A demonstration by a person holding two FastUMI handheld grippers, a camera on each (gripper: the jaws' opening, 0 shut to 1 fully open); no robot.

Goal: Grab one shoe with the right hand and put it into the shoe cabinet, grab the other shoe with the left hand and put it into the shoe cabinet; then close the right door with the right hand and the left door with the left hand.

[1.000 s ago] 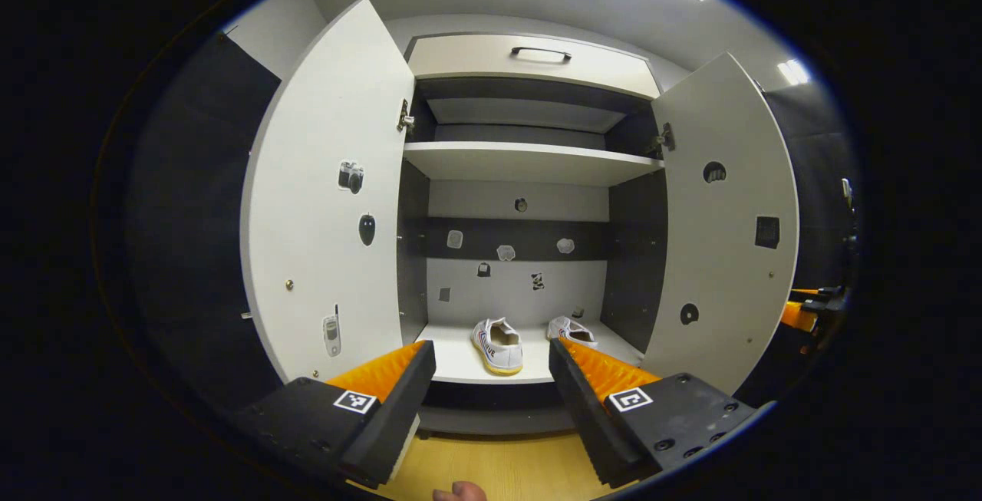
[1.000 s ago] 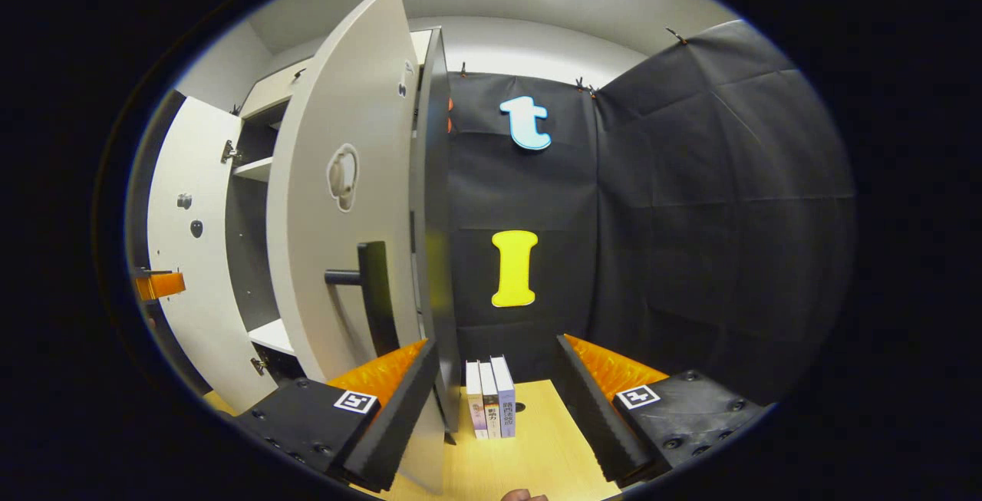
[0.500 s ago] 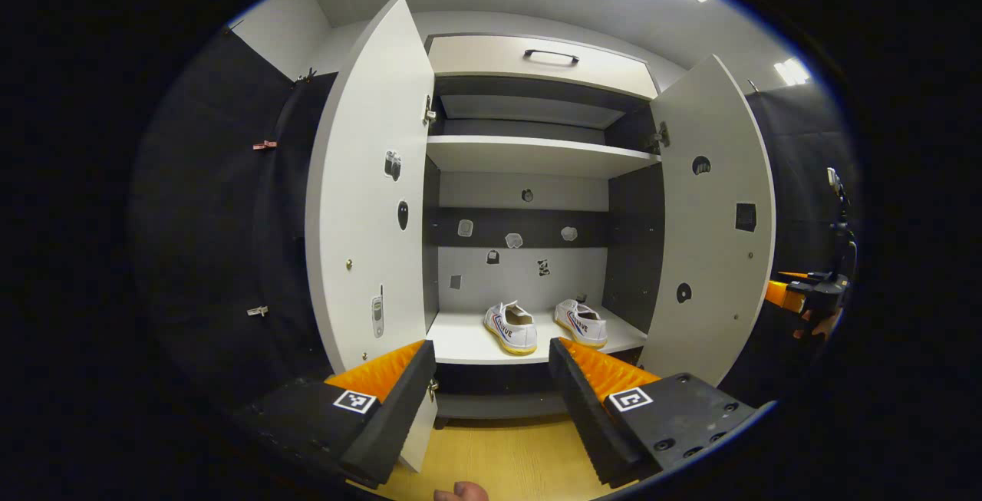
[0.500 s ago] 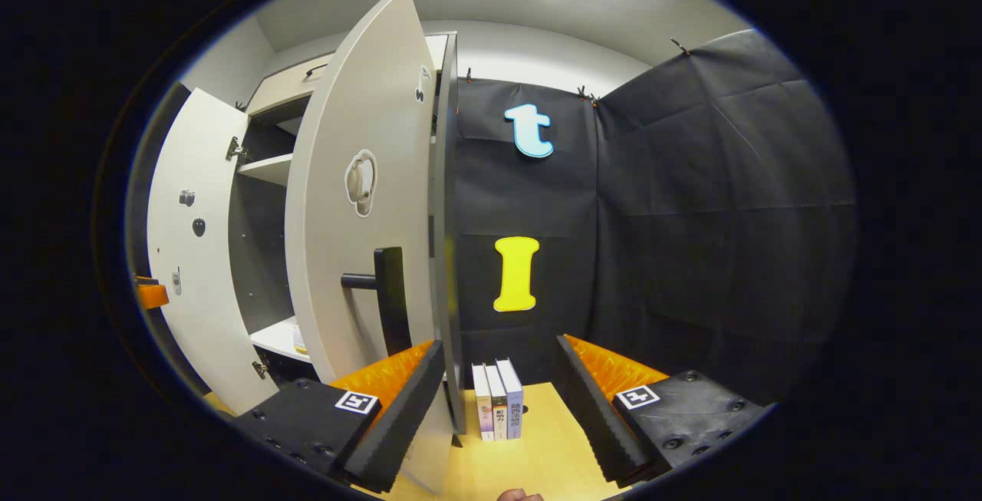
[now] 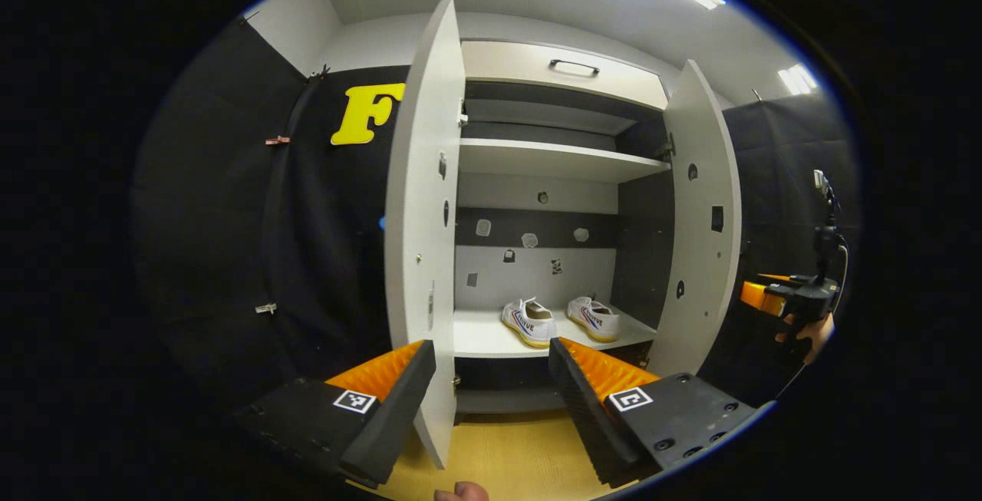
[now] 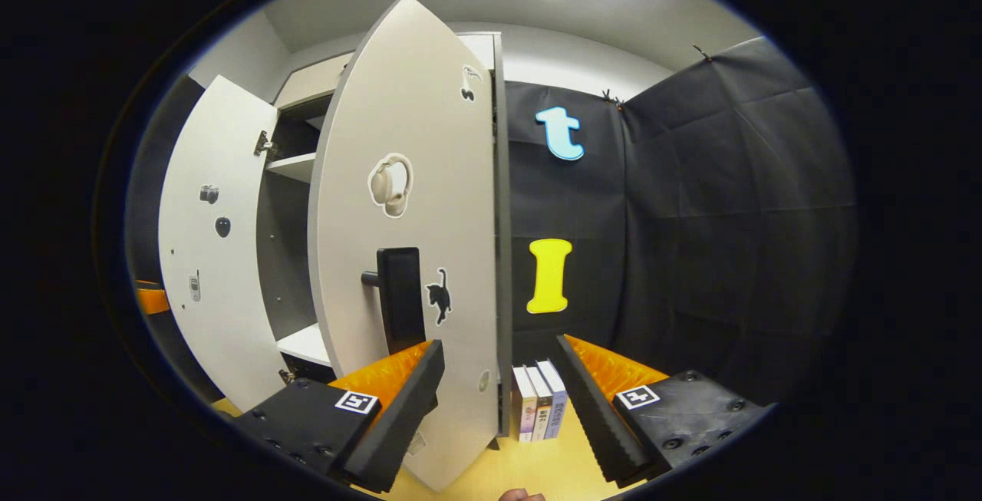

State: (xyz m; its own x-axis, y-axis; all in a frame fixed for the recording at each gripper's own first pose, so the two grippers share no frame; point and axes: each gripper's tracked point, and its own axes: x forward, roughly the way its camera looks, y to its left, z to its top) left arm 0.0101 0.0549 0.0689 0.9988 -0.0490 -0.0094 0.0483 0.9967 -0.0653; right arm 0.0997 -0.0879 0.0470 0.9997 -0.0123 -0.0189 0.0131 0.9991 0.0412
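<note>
Both shoes, one [image 5: 530, 322] beside the other [image 5: 593, 318], sit on the bottom shelf [image 5: 479, 336] of the shoe cabinet [image 5: 564, 79]. The left door [image 5: 422, 202] and right door [image 6: 414, 225] stand open. The left hand-held gripper [image 5: 491, 390] and right hand-held gripper [image 6: 499, 401] are both spread wide, holding nothing. Books [image 6: 537, 409] stand beside the cabinet.

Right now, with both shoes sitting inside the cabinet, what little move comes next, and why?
Probably swing the right gripper leftward against the outer face of the right door to start pushing it shut. Both shoes sit on the bottom shelf, both doors stand open, and the right gripper, open and empty, is already at that door's edge near its black handle.
</note>
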